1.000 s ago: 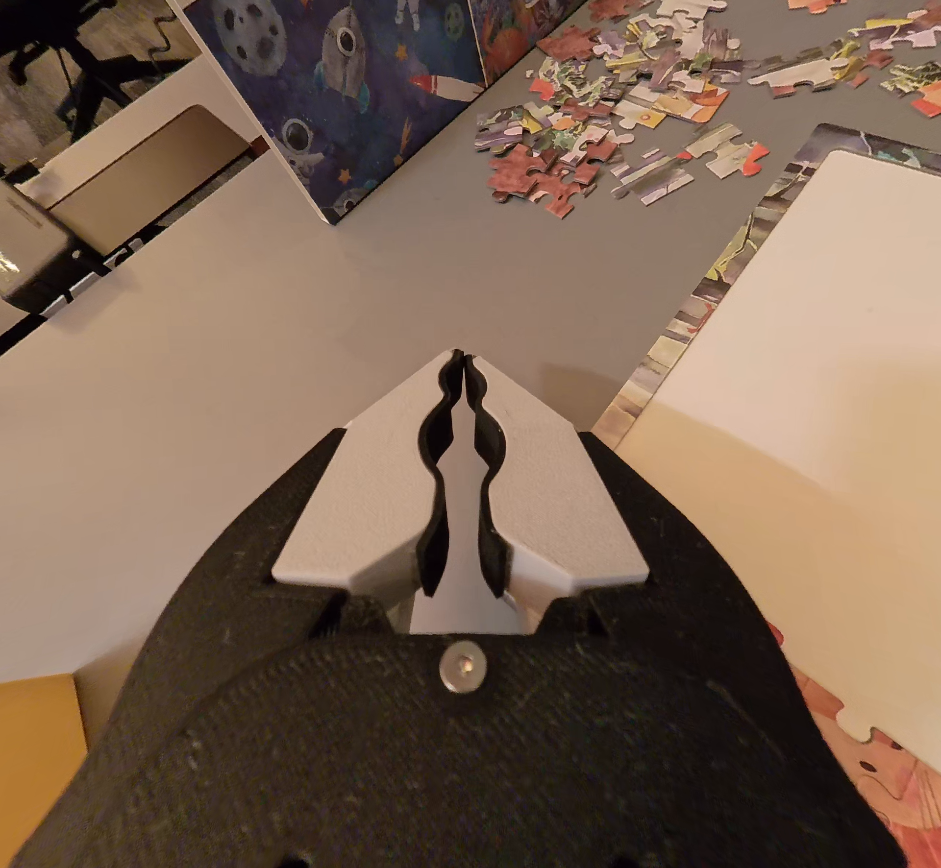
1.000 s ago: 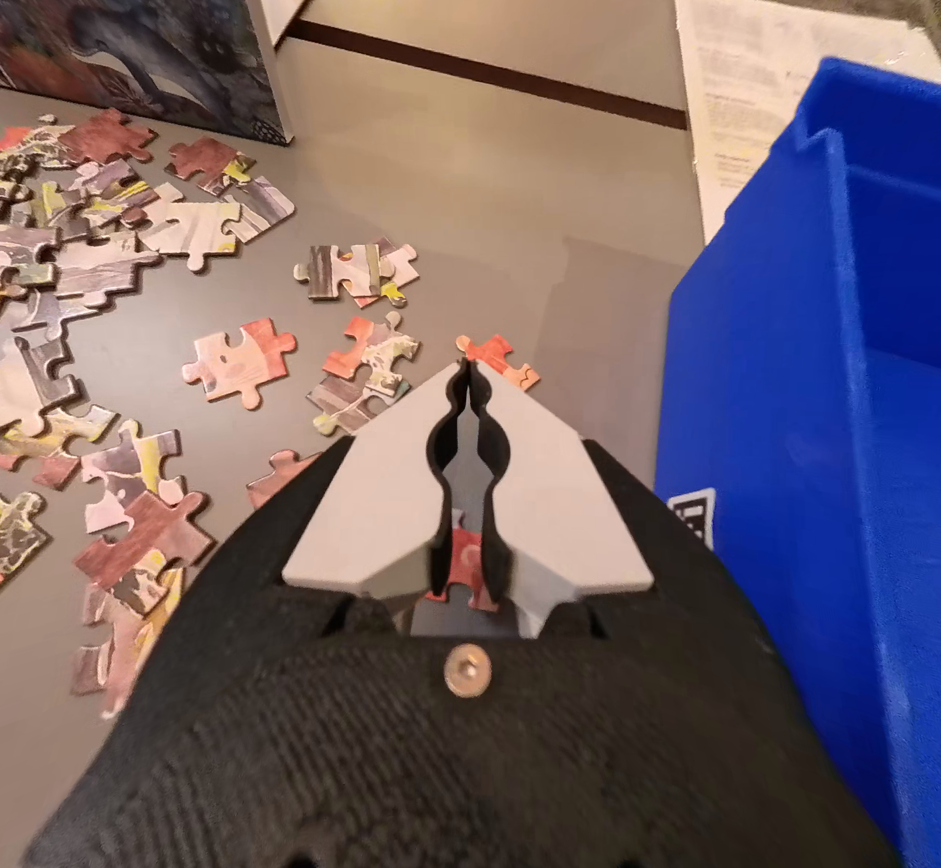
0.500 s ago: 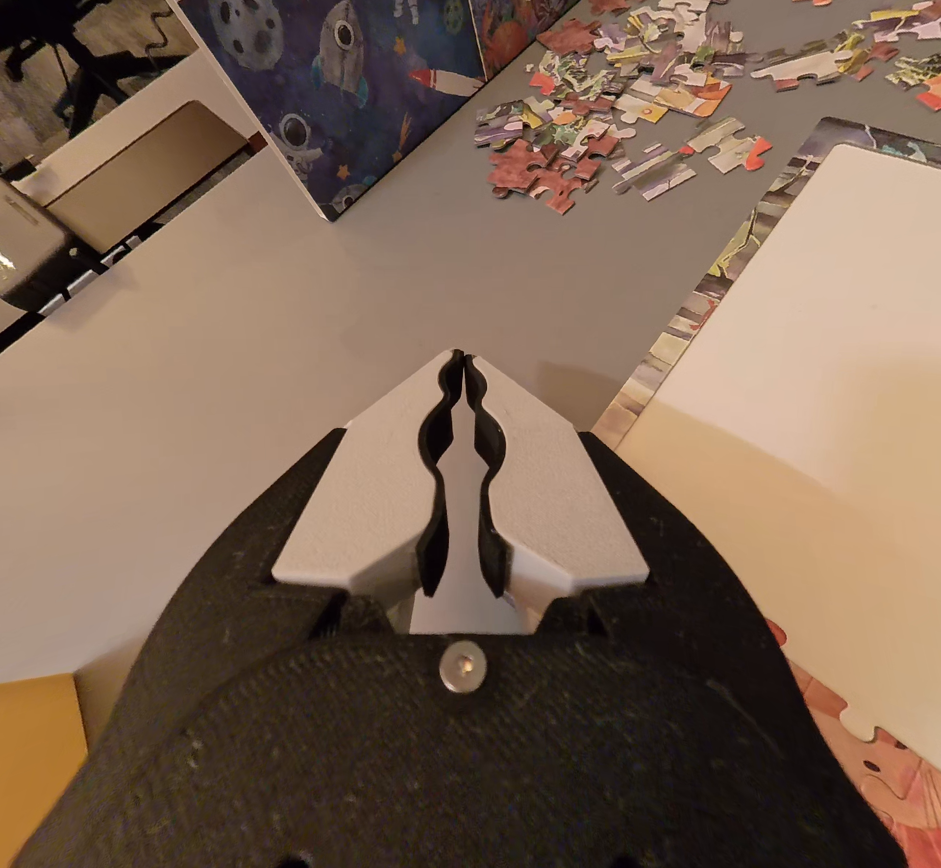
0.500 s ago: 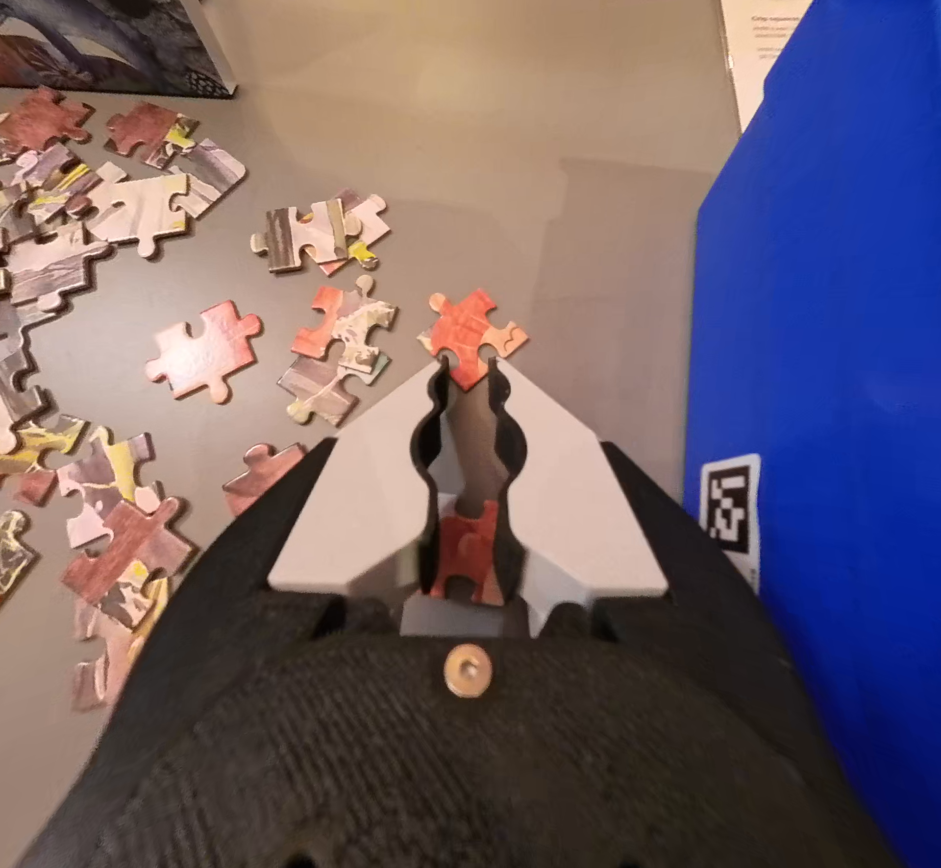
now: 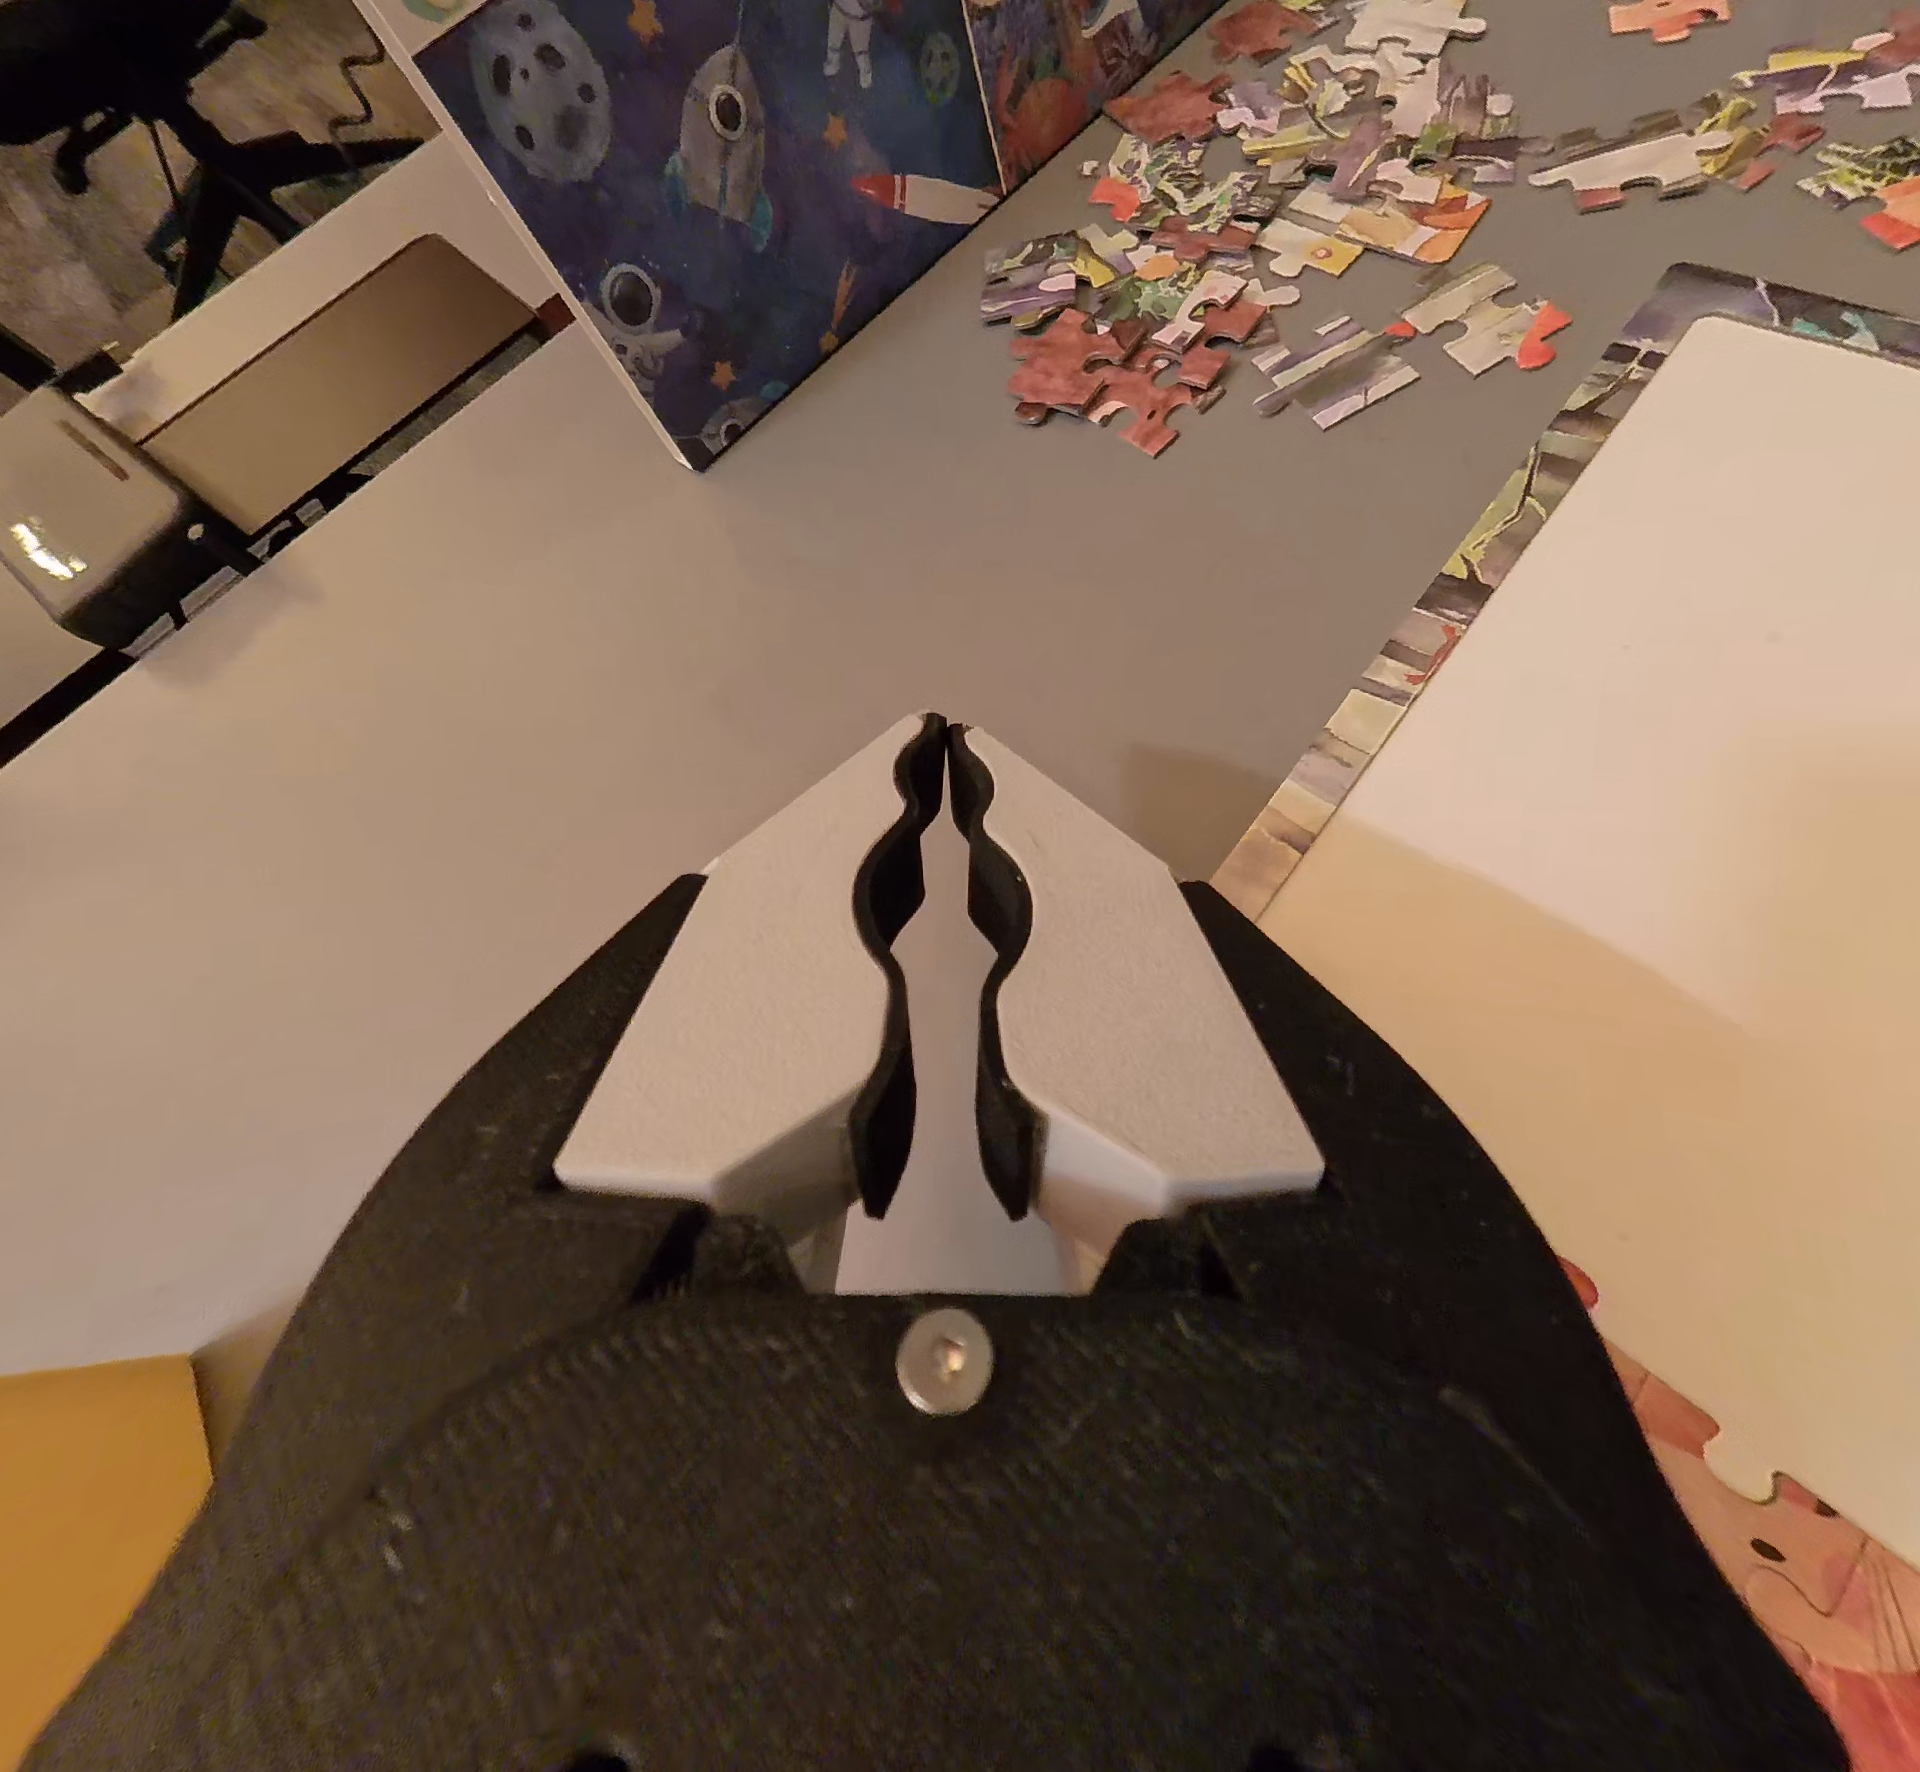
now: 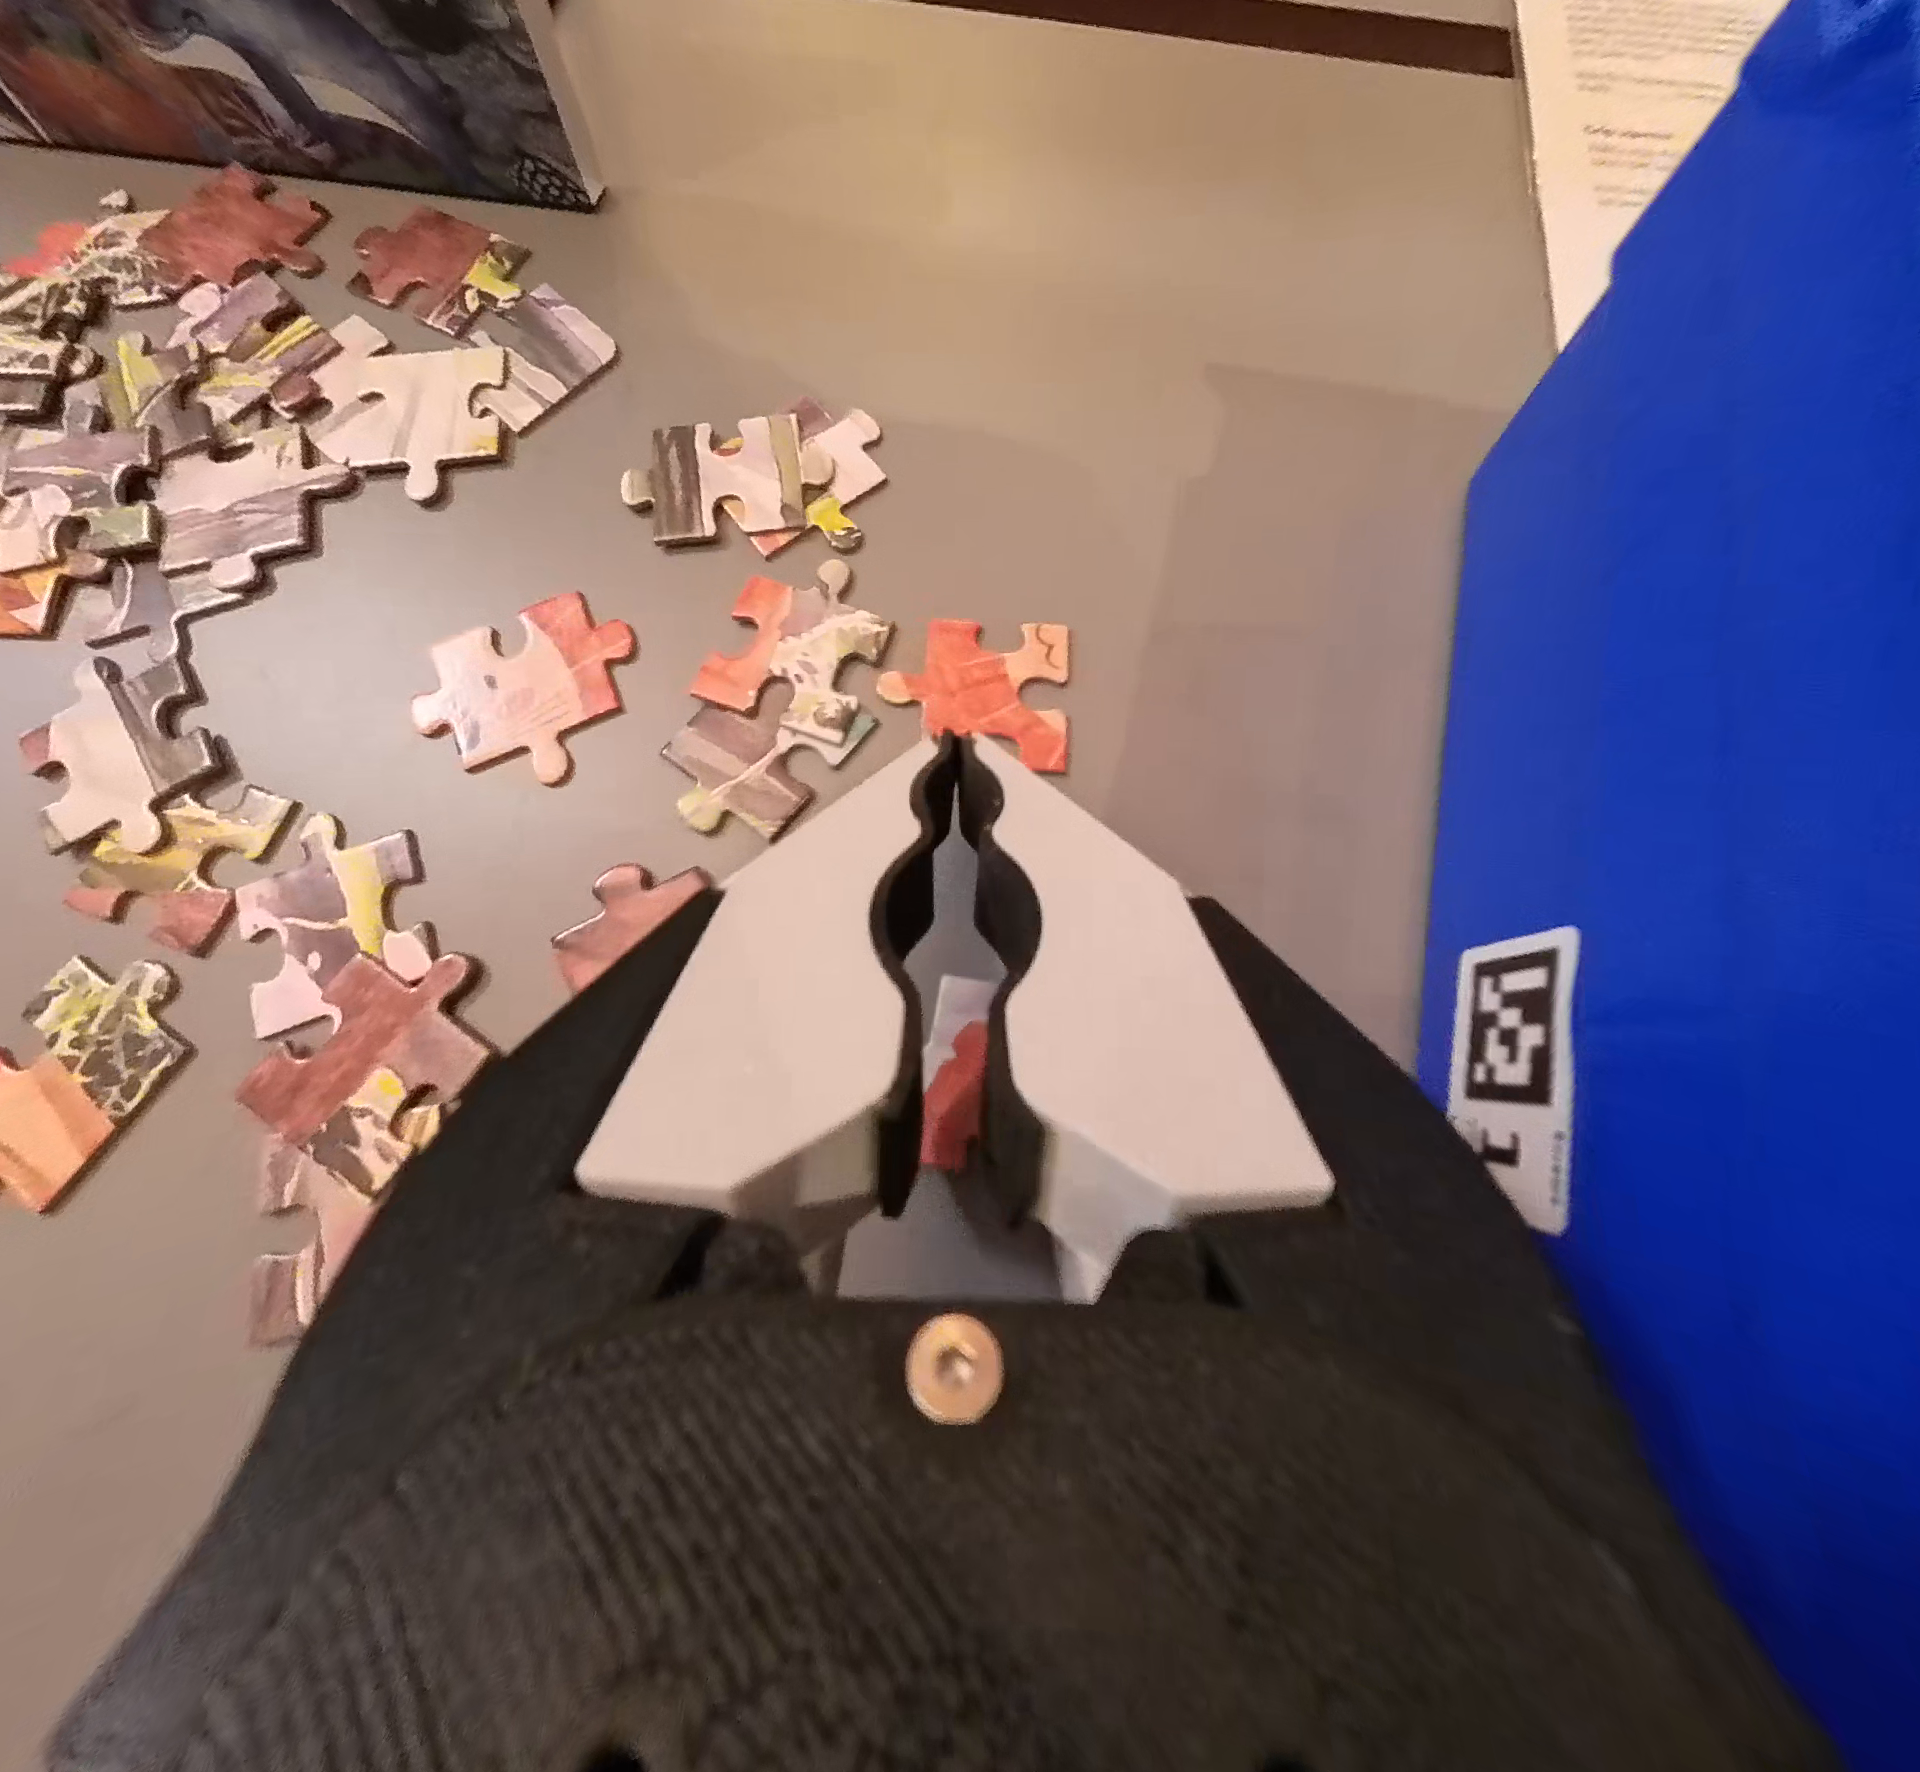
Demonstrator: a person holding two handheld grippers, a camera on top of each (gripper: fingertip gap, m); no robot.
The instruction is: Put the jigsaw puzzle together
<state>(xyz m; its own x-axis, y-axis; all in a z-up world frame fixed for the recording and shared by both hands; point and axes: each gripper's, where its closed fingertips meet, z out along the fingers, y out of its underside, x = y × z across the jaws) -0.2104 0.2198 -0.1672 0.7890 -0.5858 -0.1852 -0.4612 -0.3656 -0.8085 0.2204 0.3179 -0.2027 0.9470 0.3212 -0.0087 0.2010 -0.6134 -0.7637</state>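
In the right wrist view my right gripper [image 6: 954,743] has its jaws shut. Its tips touch the near edge of an orange-red puzzle piece [image 6: 977,683] that lies on the grey table by the blue bin. I cannot tell whether the tips pinch it. A red scrap [image 6: 954,1088] shows far back in the slot between the fingers. In the left wrist view my left gripper [image 5: 940,725] is shut with nothing between its pads. It hovers over bare table left of the white puzzle board [image 5: 1662,787] with its assembled border [image 5: 1455,600].
Several loose pieces [image 6: 260,434] lie to the left, and two overlapping ones [image 6: 790,673] are close beside the orange-red piece. The blue bin [image 6: 1714,579] stands hard on the right. Picture boxes [image 5: 727,164] stand at the back. A heap of pieces [image 5: 1247,195] lies beyond the board. About 45 cm separates my left fingertips from my right.
My right jaws opened around the orange-red piece's near tab, then came together once more. The piece turned a little clockwise. The right gripper moved forward. The left gripper barely moved.
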